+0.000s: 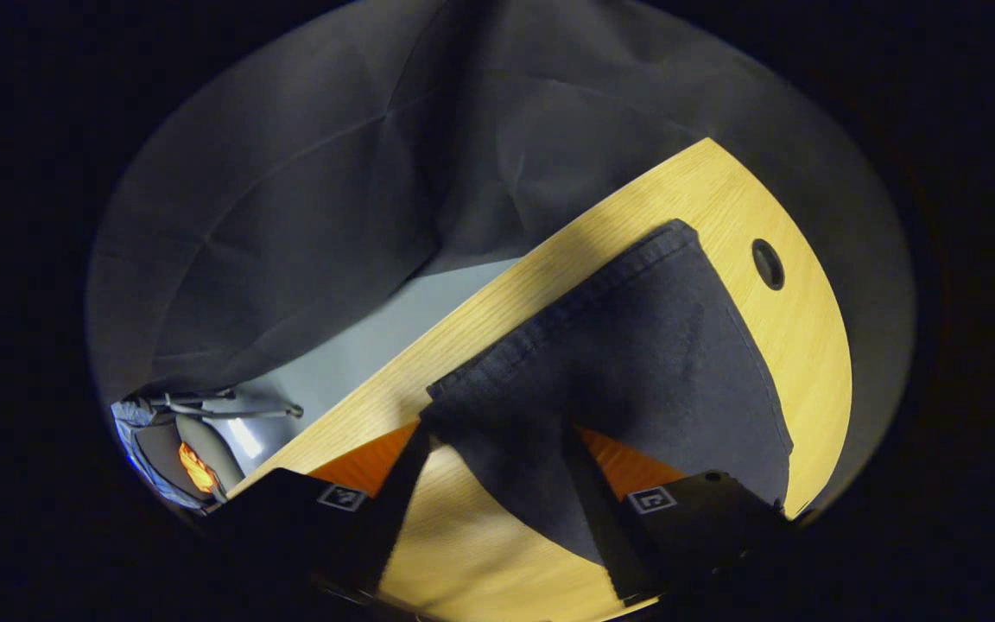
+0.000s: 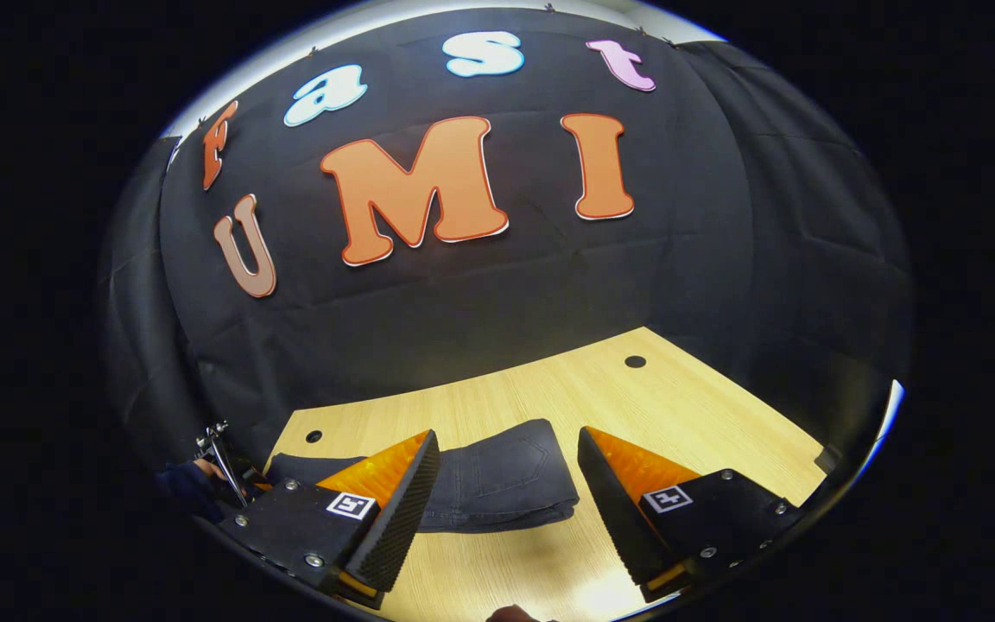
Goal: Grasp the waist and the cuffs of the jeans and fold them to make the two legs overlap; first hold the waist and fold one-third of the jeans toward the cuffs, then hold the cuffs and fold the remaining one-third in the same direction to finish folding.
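Observation:
Dark jeans (image 1: 636,345) lie flat on the wooden table (image 1: 808,345). In the left gripper view a stitched hem edge runs along their far side. My left gripper (image 1: 497,432) is open and low over the cloth, which reaches in between its two fingers without being pinched. In the right gripper view the jeans (image 2: 497,475) lie folded with a back pocket facing up, just beyond my open right gripper (image 2: 506,436), which holds nothing. The left gripper (image 2: 221,458) and the hand holding it show small at the jeans' left end.
The table has round cable holes (image 1: 768,263) (image 2: 635,361) (image 2: 314,436). Black cloth walls close the booth behind the table. Past the table's edge I see grey floor (image 1: 359,345) and a grey stand with an orange glow (image 1: 195,466). Bare wood (image 2: 679,415) lies right of the jeans.

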`<act>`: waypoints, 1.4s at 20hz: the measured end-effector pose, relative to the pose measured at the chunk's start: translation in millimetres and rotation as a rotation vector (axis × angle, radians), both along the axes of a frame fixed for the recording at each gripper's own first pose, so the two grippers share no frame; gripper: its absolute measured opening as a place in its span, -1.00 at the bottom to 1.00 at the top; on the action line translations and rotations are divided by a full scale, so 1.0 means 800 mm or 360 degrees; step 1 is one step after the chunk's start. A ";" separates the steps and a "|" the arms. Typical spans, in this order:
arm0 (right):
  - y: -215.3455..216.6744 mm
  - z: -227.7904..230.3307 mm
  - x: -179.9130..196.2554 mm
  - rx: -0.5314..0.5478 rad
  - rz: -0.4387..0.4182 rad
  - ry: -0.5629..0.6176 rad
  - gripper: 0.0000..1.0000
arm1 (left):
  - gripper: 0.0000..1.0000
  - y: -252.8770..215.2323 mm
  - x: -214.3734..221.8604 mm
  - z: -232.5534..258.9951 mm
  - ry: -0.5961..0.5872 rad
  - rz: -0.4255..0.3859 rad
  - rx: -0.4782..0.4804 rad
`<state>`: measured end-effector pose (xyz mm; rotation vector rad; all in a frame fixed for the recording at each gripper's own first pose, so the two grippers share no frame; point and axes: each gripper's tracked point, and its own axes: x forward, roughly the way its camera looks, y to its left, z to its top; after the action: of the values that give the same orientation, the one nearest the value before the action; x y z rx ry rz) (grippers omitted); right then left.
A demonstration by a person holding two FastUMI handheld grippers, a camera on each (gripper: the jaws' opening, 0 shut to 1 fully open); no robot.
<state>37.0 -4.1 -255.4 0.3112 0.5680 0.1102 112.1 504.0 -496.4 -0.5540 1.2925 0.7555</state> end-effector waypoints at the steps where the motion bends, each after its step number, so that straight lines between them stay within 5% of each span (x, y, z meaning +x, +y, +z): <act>1: 0.002 -0.002 0.000 -0.0004 0.0017 0.0008 0.94 | 0.70 -0.007 0.018 0.004 -0.0123 -0.0120 0.0009; 3: -0.001 -0.002 0.001 -0.0013 0.0036 0.0022 0.94 | -0.74 -0.018 0.029 0.004 -0.0206 -0.0273 0.0119; 6: -0.006 0.003 0.005 -0.0003 0.0054 0.0013 0.94 | -0.83 -0.023 0.023 0.008 -0.0350 -0.0419 0.0193; 13: -0.010 0.001 0.031 0.0008 0.0145 -0.0009 0.94 | -0.84 -0.024 0.067 0.050 -0.0846 -0.0365 0.0140; 20: -0.012 0.012 0.059 0.0062 0.0212 -0.0089 0.94 | -0.84 -0.051 0.056 0.135 -0.1080 -0.0439 0.0174; 28: -0.035 0.004 0.082 0.0082 0.0245 -0.0123 0.94 | -0.84 -0.164 0.079 0.229 -0.1237 -0.0594 0.0107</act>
<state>102.9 -32.4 -252.5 0.3115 0.5124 0.2847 175.2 373.2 -313.1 -0.4634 0.6111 0.2196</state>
